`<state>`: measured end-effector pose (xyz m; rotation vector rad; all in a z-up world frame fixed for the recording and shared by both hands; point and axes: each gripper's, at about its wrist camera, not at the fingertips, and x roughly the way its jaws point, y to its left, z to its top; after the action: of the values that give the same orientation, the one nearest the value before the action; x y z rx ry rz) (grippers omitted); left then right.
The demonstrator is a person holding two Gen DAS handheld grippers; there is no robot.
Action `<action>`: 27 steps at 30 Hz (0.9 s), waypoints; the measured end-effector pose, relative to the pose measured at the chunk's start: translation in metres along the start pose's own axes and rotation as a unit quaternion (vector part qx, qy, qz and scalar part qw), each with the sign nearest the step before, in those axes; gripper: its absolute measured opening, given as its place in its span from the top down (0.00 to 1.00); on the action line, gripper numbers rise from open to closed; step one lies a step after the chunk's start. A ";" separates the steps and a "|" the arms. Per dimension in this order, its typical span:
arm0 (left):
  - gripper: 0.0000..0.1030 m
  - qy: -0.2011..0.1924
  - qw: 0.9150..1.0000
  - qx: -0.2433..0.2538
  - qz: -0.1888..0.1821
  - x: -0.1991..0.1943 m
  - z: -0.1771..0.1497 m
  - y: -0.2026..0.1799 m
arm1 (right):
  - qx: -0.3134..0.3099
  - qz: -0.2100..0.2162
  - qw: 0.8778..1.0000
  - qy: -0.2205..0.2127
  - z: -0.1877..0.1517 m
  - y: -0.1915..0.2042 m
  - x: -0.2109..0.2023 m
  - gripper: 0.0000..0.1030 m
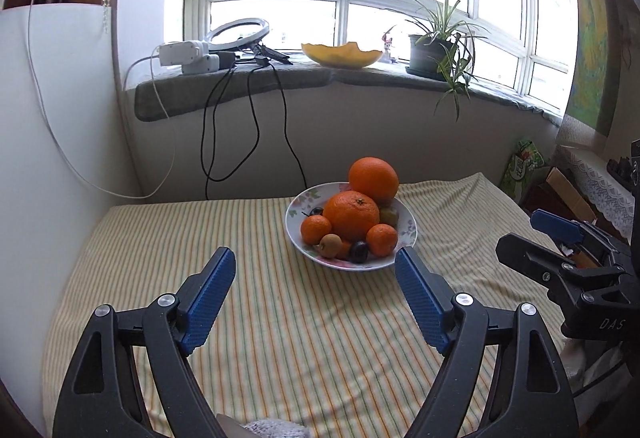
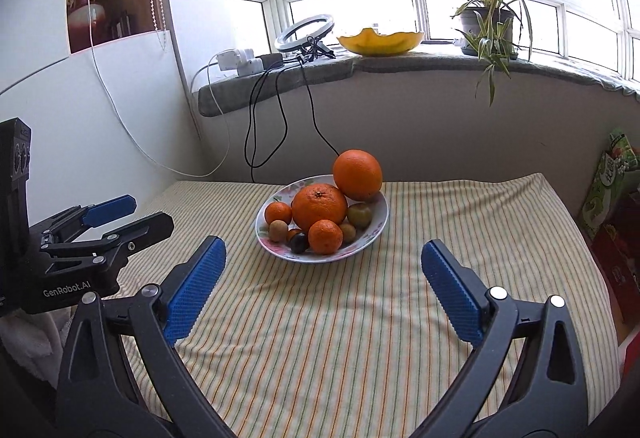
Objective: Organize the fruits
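Orange fruit (image 1: 351,215) fills the floral plate (image 1: 409,229) on the far tabletop (image 1: 280,318); my left tongs (image 1: 316,258) and right tongs (image 2: 322,254) gape wide, empty.

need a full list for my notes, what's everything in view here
plate: 1, white with flowers, middle of striped cloth
big oranges: 2, orange, piled on plate
small oranges: 2 whole in view, orange, plate front
kiwis: 2, brown, plate
dark plum: 1, near black, plate front
green fruit: 1, plate right
striped cloth: 1, yellowish, covers table
melon rind: 1, yellow, windowsill
potted plant: 1, green, windowsill
ring light: 1, white, windowsill
left gripper: open, empty
right gripper: open, empty
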<state>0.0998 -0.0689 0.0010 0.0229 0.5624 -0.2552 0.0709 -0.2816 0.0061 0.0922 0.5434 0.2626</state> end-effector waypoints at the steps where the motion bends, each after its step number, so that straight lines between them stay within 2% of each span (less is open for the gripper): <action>1: 0.20 0.000 1.000 0.000 0.001 -0.001 -0.001 0.000 | -0.001 -0.001 1.000 0.000 0.000 0.001 -0.001 0.03; 27: 0.20 -0.004 1.000 0.007 0.009 -0.008 -0.004 -0.006 | -0.002 0.004 1.000 0.006 -0.006 0.008 0.001 0.03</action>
<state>0.0895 -0.0730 0.0017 0.0399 0.5519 -0.2413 0.0665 -0.2734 0.0013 0.0895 0.5544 0.2716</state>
